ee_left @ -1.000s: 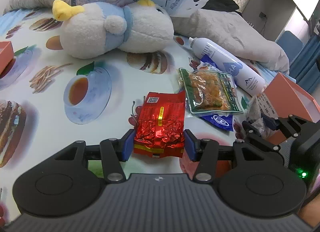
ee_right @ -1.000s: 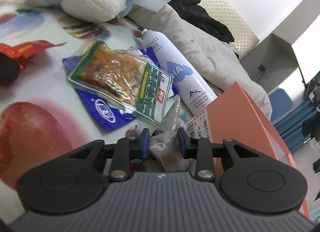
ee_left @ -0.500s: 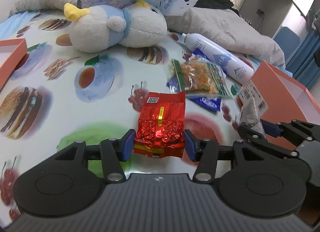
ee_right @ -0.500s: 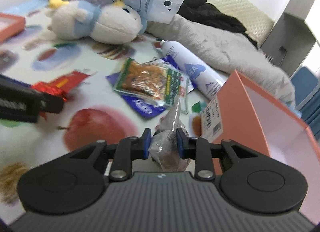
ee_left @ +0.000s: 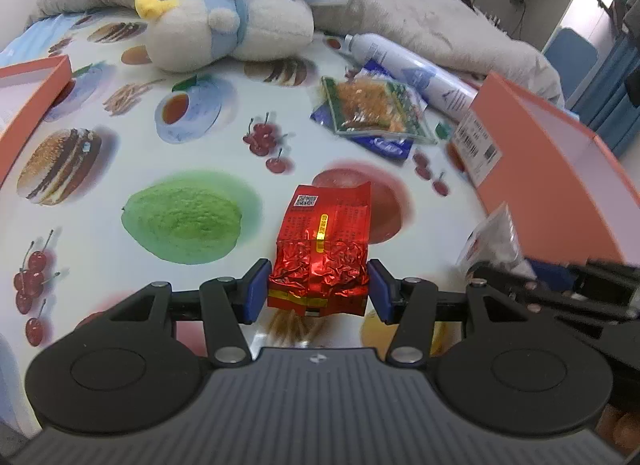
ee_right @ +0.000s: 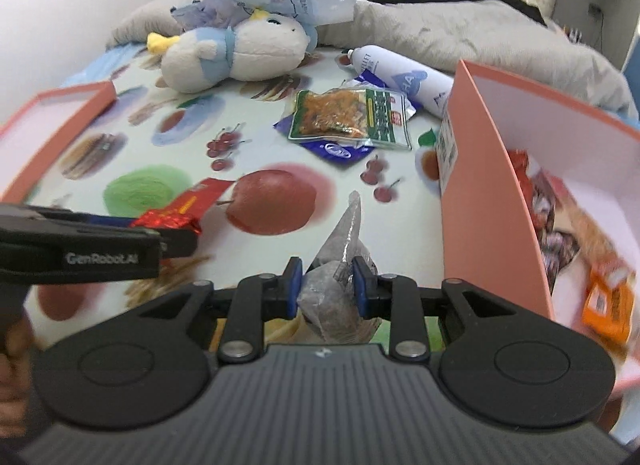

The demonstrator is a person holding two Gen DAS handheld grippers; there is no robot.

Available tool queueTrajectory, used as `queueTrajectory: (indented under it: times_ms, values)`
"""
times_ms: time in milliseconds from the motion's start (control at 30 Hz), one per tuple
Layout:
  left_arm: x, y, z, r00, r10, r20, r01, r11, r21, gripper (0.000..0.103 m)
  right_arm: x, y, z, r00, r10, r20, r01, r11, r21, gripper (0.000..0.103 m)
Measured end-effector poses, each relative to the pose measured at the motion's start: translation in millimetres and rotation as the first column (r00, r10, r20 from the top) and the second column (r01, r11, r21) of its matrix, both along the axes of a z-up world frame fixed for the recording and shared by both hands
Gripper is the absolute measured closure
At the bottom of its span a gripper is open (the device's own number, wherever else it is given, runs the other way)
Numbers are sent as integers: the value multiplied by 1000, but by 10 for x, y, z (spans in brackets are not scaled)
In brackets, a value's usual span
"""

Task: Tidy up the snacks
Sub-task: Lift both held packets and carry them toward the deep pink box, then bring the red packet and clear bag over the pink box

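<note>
My left gripper is shut on a red foil snack packet and holds it above the printed tablecloth; the packet also shows in the right wrist view. My right gripper is shut on a clear plastic snack packet, just left of the open orange box that holds several snacks. A green-edged snack pouch lies on a blue packet further back on the cloth.
A white spray bottle lies behind the pouch. A plush toy and grey bedding sit at the back. An orange box lid lies at the left. The orange box stands at the right in the left wrist view.
Both grippers have lifted and pulled back from the snack pile with their packets. The right gripper now sits beside the orange box, whose inside has come into view.
</note>
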State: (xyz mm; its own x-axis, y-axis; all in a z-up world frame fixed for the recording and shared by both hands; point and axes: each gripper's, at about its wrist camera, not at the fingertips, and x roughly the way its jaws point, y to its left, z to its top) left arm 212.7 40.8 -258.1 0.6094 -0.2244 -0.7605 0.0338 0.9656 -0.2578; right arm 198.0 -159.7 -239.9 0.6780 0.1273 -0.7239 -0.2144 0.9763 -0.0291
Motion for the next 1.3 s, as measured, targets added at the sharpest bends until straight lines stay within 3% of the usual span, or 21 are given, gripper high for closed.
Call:
queueTrajectory:
  times_ms: [167, 400, 867, 1300]
  values:
    - [-38, 21, 196, 1000, -4, -1, 4, 1000, -11, 45, -38, -100, 154, 1000, -26, -4, 26, 997, 74, 73]
    - [-10, 19, 579, 999, 1, 41, 0, 1000, -16, 45, -38, -149, 543, 998, -21, 67, 12, 991, 135, 73]
    - [138, -315, 1557, 981, -55, 184, 60, 998, -17, 45, -49, -433, 1373, 967, -58, 250, 13, 984, 178, 73]
    - [172, -789, 2175, 947, -129, 293, 136, 991, -3, 45, -135, -832, 1879, 921, -115, 373, 47, 981, 188, 73]
